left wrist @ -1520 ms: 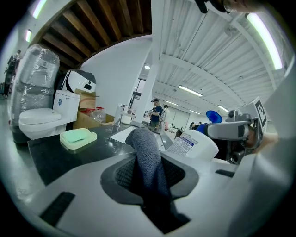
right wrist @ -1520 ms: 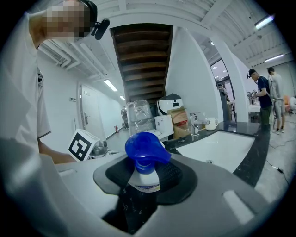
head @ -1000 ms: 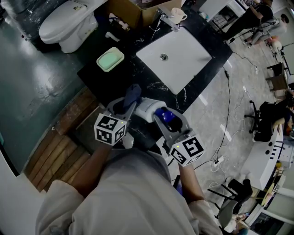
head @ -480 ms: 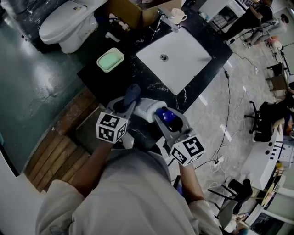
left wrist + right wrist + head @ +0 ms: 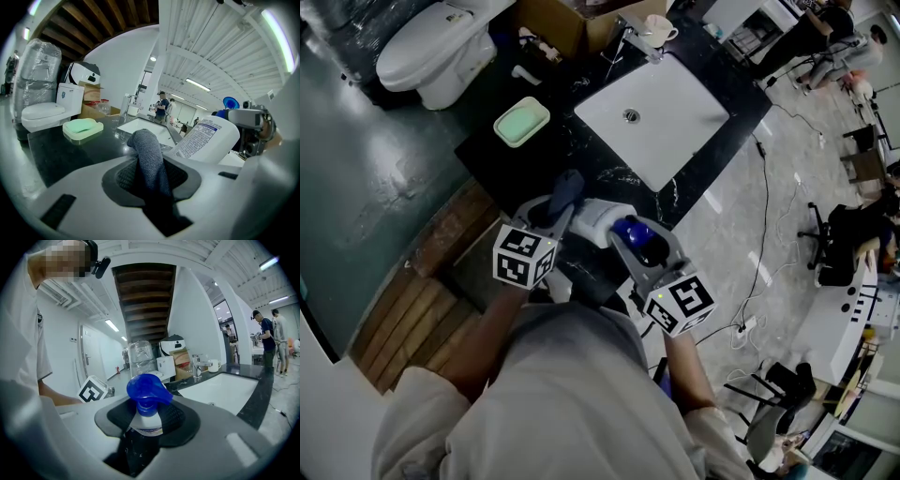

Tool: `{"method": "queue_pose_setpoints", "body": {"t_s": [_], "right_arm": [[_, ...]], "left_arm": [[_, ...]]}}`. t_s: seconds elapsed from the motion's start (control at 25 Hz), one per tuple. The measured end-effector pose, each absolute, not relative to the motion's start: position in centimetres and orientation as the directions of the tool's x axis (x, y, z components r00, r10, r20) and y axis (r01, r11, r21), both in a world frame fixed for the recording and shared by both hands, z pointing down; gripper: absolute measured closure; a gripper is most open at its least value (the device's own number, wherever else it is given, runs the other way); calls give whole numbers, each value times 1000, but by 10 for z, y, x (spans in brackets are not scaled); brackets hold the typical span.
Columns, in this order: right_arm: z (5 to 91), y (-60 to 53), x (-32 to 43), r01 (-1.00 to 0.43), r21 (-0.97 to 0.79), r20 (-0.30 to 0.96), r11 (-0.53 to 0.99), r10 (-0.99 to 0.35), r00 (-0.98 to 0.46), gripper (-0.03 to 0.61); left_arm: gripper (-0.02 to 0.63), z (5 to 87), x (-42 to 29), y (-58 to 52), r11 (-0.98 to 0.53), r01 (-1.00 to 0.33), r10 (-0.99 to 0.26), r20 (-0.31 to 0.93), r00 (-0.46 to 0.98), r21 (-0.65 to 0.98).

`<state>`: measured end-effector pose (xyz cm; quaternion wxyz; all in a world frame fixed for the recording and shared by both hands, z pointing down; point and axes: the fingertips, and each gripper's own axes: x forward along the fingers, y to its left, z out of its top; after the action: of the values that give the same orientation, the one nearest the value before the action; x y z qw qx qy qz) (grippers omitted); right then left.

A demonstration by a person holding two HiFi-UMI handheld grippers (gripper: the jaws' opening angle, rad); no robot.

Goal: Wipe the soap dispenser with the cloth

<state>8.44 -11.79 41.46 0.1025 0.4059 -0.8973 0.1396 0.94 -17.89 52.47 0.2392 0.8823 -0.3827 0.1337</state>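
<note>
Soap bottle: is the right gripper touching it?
Touching. The right gripper view shows the right gripper clamped on the soap bottle, just below its blue pump.

The soap dispenser [image 5: 602, 221] was over the near edge of the counter [image 5: 581, 157], with the cloth [image 5: 566, 190] just beside it on the left. The sink [image 5: 675, 122] lay behind, and the soap dish [image 5: 522, 122] lay left of the sink.

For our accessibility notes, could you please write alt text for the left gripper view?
The left gripper clamps a dark grey cloth, its end sticking up beside a white soap dispenser. Behind, a black counter holds a green soap dish and a sink.
</note>
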Motion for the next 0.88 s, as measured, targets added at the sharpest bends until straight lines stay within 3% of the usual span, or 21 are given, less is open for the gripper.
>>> {"method": "queue_pose_setpoints", "body": {"t_s": [0.88], "right_arm": [[414,-120,80,-746,-157,295,647,-690,-661,442]], "left_arm": [[523,517,15,-181,-634,-705,-570,423,704,318]]}}
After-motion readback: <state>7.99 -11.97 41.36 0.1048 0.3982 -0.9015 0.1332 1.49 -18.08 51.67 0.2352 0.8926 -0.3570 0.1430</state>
